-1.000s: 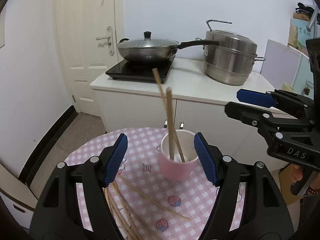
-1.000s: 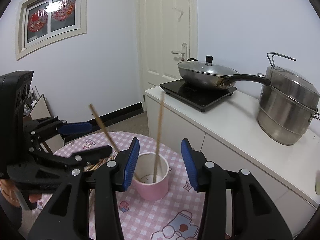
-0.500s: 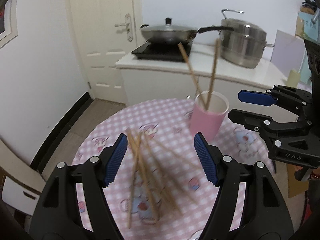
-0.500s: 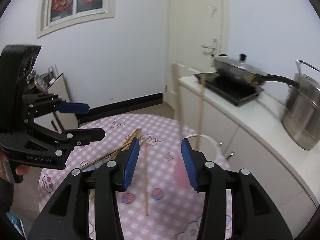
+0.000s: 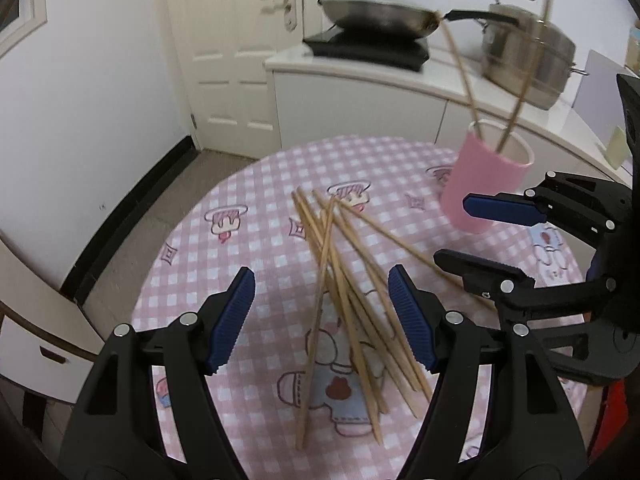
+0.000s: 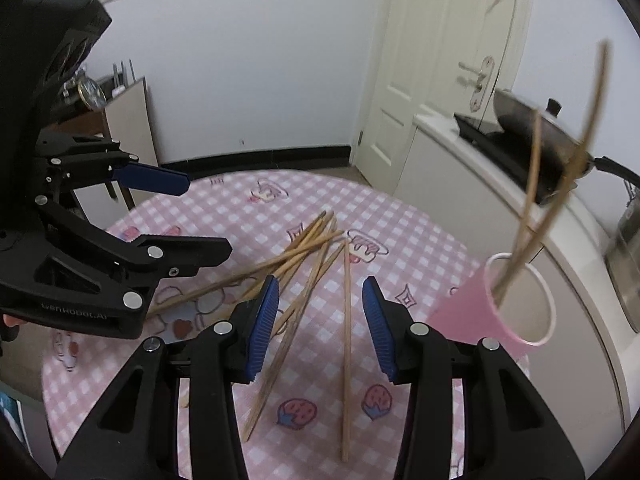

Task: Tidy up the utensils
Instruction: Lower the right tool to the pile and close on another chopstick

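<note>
While both tools hang empty above the table, the coming pick is decided by how the sticks lie. Between the parted pads of the right gripper (image 6: 318, 322), a single chopstick (image 6: 346, 344) is seen running lengthwise along the tool's own line, away from the camera, apart from the others. Under the wider-spread left gripper (image 5: 321, 314), the crossed pile of chopsticks (image 5: 348, 292) is fanned out on the checked tablecloth (image 5: 240, 264). The lone stick is judged nearer the right hand. Farther off, two chopsticks are leaning in the pink cup (image 6: 496, 316). Compared with a second ago, both grippers have been swung off the cup and lowered toward the pile.
</note>
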Demonstrator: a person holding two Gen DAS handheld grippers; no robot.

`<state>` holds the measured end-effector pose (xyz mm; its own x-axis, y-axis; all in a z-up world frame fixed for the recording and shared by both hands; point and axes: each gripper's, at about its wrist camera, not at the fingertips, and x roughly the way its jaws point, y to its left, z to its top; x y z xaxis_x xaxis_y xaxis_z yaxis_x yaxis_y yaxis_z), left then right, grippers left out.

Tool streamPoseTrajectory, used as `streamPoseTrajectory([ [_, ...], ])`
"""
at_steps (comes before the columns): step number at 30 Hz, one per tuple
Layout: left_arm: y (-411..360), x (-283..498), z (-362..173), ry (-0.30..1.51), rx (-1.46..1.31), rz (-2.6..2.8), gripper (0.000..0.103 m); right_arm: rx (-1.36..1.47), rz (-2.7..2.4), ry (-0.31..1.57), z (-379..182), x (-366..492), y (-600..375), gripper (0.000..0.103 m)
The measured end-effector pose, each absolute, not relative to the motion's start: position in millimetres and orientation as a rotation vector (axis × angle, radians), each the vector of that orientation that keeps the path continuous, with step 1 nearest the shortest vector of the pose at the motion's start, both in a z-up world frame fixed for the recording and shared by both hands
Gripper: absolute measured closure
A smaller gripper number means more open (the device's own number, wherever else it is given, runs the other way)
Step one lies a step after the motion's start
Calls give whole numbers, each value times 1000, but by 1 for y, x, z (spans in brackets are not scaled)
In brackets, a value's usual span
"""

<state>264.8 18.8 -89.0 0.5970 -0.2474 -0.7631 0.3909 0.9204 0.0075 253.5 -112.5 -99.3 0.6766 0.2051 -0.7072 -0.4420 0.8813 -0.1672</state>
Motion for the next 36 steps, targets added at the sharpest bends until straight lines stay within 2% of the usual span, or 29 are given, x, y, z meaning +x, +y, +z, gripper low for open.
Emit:
streamPoseTrajectory([
  [3, 19, 281, -105, 880, 174, -364, 35, -350, 354, 782, -114, 268, -112, 69],
  [5, 17, 291, -114, 901, 168, -365, 42, -349, 342, 805, -123, 278, -114, 72],
  [6, 15, 298, -119, 916, 168, -363, 49, -347, 337, 816, -127, 284, -115, 73],
  [9, 10, 314, -131, 947, 178, -349, 55, -342, 325, 849, -138, 298, -117, 75],
  [11, 9, 323, -137, 967, 175, -343, 65, -343, 321, 863, -144, 304, -118, 76],
  [26, -6, 349, -153, 1019, 191, -370, 69, -314, 328, 904, -155, 328, -126, 76],
  [36, -12, 361, -157, 1044, 164, -396, 93, -299, 333, 943, -162, 340, -125, 76],
])
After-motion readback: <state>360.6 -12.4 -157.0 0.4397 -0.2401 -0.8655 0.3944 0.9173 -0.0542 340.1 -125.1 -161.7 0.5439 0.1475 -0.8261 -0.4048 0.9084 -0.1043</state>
